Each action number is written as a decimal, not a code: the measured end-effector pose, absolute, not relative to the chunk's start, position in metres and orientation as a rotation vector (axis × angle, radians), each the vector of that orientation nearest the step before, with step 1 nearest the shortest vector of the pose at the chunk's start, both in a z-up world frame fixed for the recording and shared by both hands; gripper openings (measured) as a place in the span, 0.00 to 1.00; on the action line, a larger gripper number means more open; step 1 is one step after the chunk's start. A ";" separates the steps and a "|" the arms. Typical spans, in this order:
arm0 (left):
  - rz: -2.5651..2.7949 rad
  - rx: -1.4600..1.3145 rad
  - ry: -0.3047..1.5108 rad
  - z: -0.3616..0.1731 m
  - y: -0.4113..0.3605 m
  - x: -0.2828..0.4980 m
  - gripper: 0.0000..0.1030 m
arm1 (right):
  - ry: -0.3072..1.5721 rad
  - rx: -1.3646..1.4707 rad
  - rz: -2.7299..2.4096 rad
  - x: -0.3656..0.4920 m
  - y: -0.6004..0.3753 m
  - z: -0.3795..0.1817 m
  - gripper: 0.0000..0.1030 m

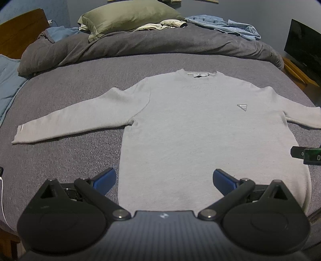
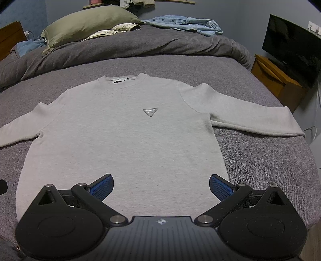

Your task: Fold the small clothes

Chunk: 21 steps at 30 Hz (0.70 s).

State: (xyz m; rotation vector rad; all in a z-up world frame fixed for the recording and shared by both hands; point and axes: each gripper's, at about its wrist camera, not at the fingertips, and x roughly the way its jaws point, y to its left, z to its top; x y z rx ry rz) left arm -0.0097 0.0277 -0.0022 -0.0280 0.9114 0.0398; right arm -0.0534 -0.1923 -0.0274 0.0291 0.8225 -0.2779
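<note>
A light grey sweatshirt (image 1: 192,128) lies flat and face up on the grey bed cover, both sleeves spread out sideways, neck pointing away. A small triangular badge (image 2: 150,111) sits on its chest. My left gripper (image 1: 164,180) hovers open over the hem's left part, blue pads wide apart, nothing between them. Over the hem's right part, my right gripper (image 2: 161,185) is open too and holds nothing. Part of the right gripper (image 1: 307,155) shows at the right edge of the left wrist view.
A rumpled dark grey duvet (image 1: 152,45) lies across the far end of the bed with a green pillow (image 1: 128,15) and a blue denim shirt (image 2: 186,24) on it. A dark screen (image 2: 291,46) on a wooden stand (image 2: 274,78) is at the right.
</note>
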 end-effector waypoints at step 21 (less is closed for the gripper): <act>0.048 -0.028 0.925 -0.005 0.028 -0.009 1.00 | 0.818 0.045 -0.298 -0.057 -0.196 -0.033 1.00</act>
